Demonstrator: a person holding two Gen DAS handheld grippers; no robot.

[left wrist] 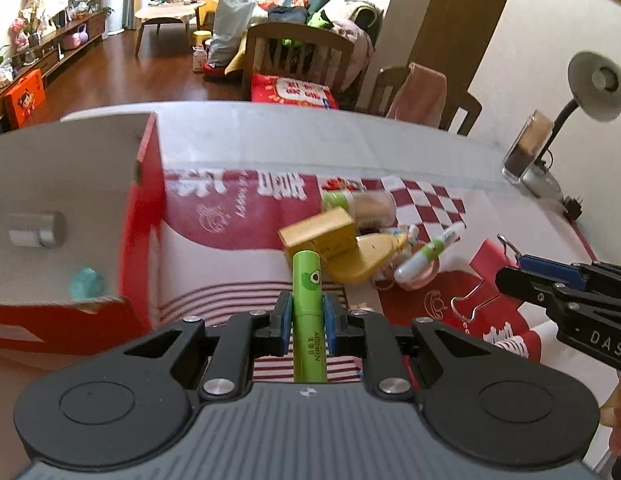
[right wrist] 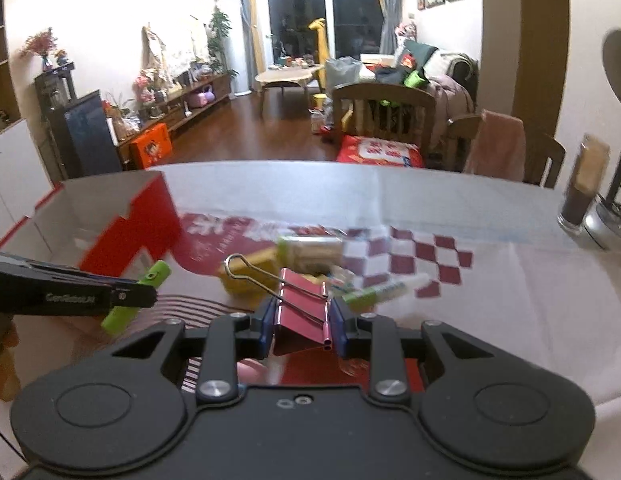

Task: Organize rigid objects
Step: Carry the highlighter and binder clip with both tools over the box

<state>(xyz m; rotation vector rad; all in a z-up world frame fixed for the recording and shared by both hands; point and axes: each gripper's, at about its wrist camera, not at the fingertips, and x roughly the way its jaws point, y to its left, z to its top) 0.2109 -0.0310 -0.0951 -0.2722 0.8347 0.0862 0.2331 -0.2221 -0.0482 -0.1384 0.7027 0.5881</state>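
A green tube (left wrist: 307, 312) stands clamped upright, a pink binder clip (right wrist: 304, 312) is pinched, and a cluttered pile (left wrist: 362, 236) lies beside the red box (left wrist: 146, 216).

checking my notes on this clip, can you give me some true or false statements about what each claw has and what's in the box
1. The left claw is shut on a green tube. True.
2. The right claw holds a yellow box. False: it grips a red binder clip.
3. The red cardboard box has nothing inside. False: a silver cylinder and a small teal thing lie in it.
4. A pile of small things remains on the tablecloth. True.
5. A desk lamp stands on the table. True.
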